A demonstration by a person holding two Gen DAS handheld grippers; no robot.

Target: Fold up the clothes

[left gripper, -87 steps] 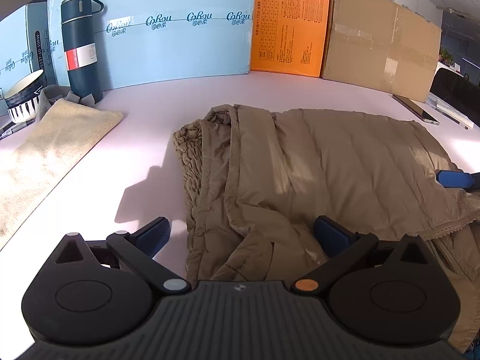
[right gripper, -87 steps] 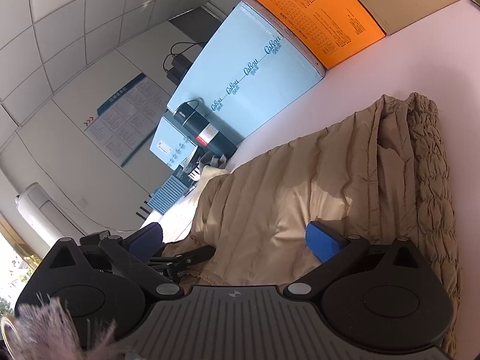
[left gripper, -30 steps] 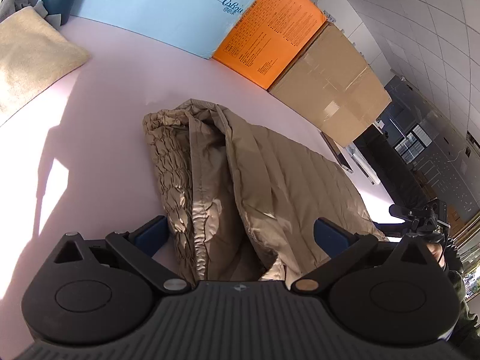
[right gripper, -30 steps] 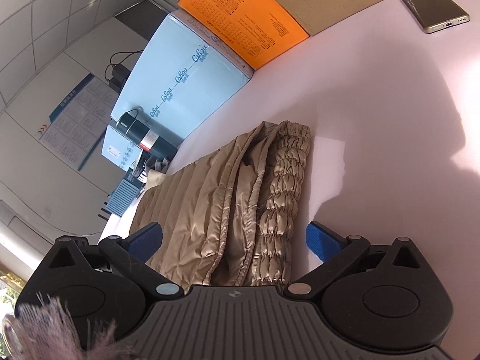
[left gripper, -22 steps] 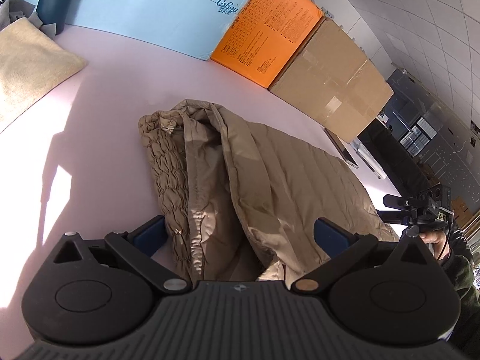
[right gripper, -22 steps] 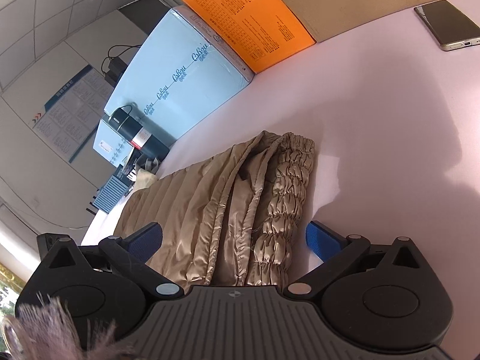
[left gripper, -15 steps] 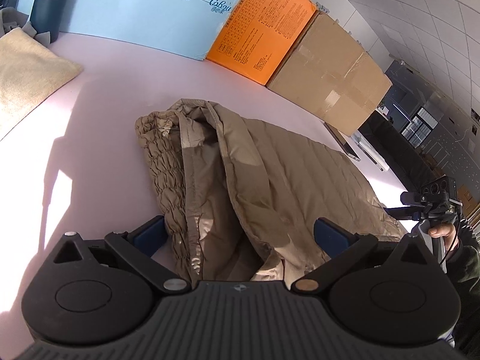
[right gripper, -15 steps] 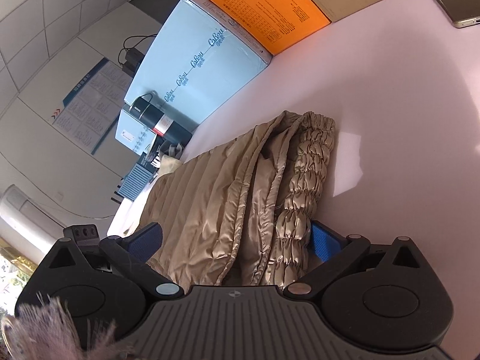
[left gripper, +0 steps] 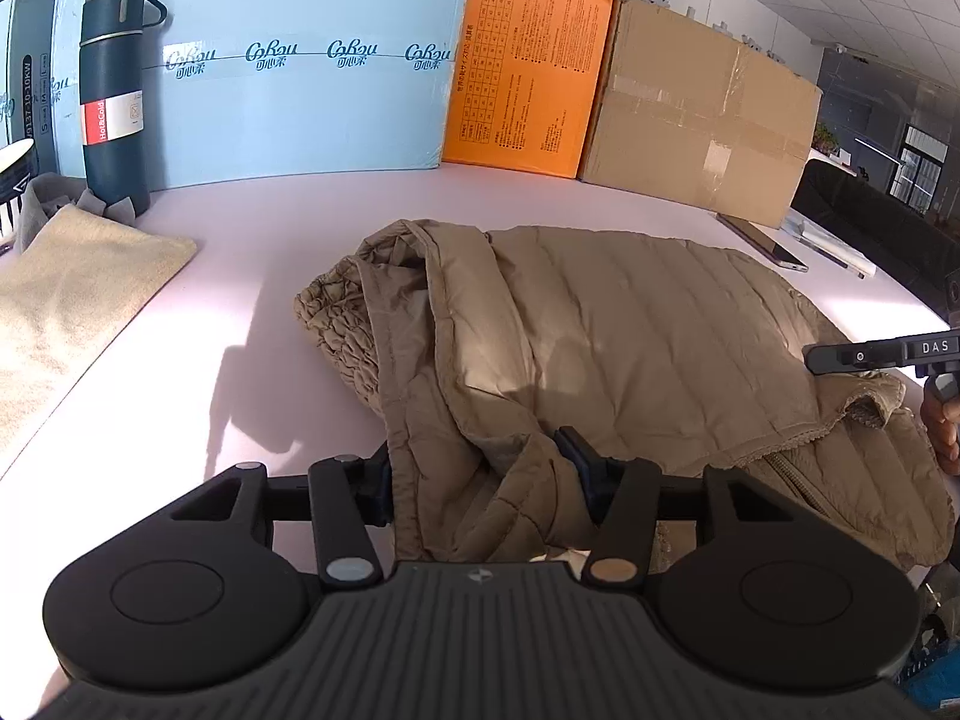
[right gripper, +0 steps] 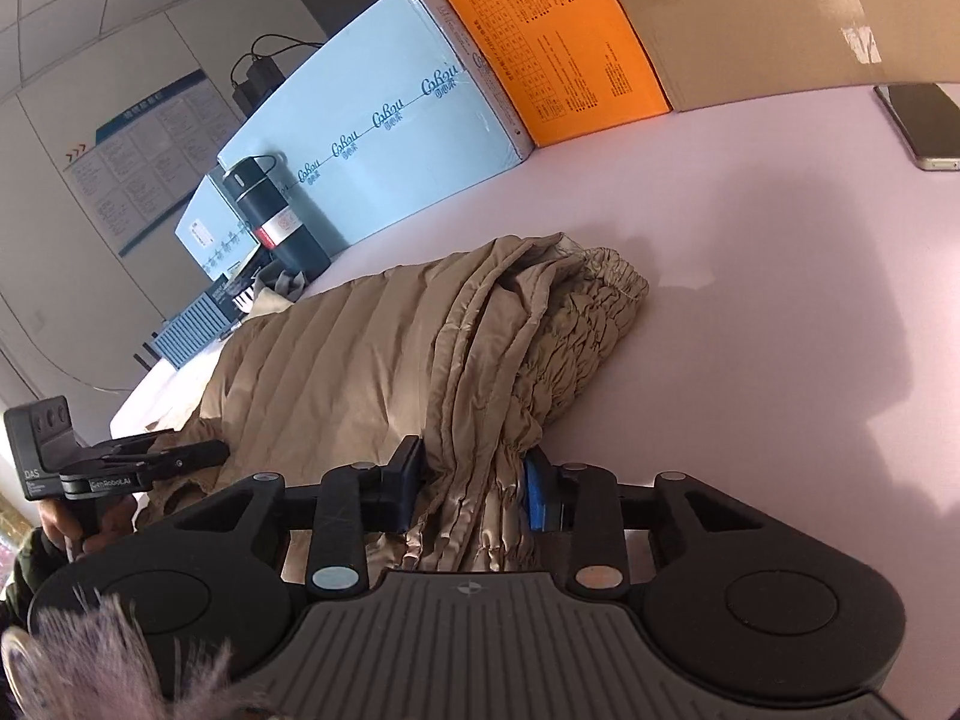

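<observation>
Tan quilted down jacket [left gripper: 630, 330] lies folded on the pale pink tabletop [left gripper: 252, 276], in front of a light-blue carton [left gripper: 270, 78]. Left gripper [left gripper: 480, 474]: jaws closed on a bunched fold at the jacket's near edge. Right gripper [right gripper: 474, 486]: jaws pinched on the gathered elastic hem. Dark blue steel flask [left gripper: 114, 102] stands well apart, beside a beige towel [left gripper: 66, 294]; whether they touch is unclear.
</observation>
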